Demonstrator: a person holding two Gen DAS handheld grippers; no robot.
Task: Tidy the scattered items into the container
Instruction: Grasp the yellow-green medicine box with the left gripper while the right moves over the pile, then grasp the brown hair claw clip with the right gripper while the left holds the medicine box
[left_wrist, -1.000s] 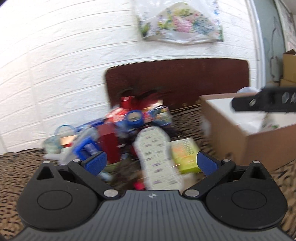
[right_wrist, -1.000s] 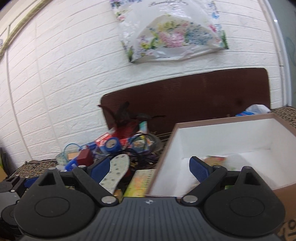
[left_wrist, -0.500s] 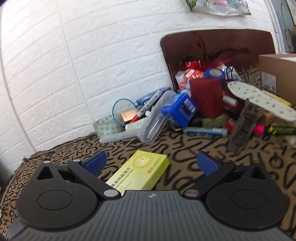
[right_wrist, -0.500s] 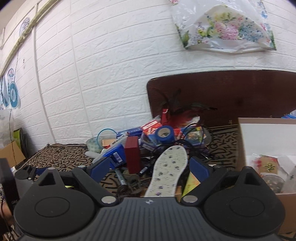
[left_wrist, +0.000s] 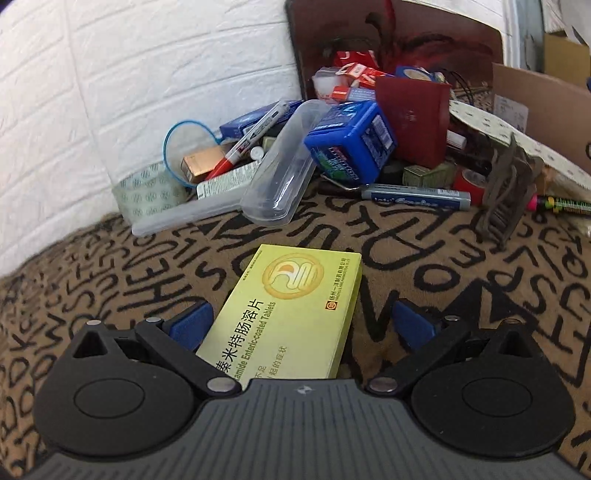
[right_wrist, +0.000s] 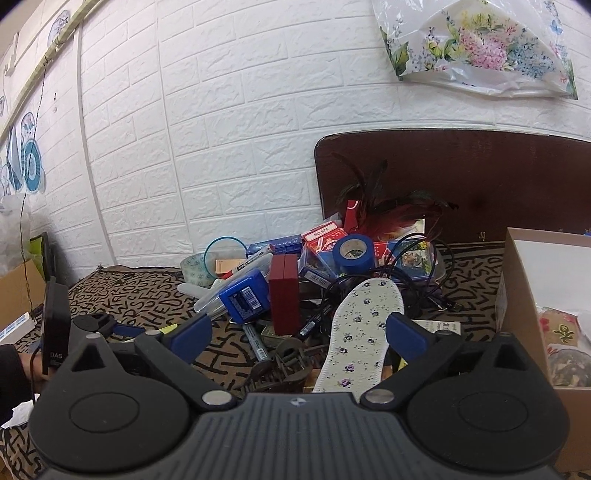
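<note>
Fingers of my left gripper (left_wrist: 301, 323) are spread wide, with the yellow box (left_wrist: 291, 310) lying flat between them, nearer the left pad, neither pad pressing it. My right gripper (right_wrist: 299, 330) is opening over the pile, nothing gripped, insole (right_wrist: 360, 325) ahead between its fingers and the carton (right_wrist: 517, 295) beyond the right one.

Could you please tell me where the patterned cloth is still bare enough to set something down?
Bare cloth lies between the yellow tablet box and the pile, and left of that box. Against the wall the pile is crowded.
</note>
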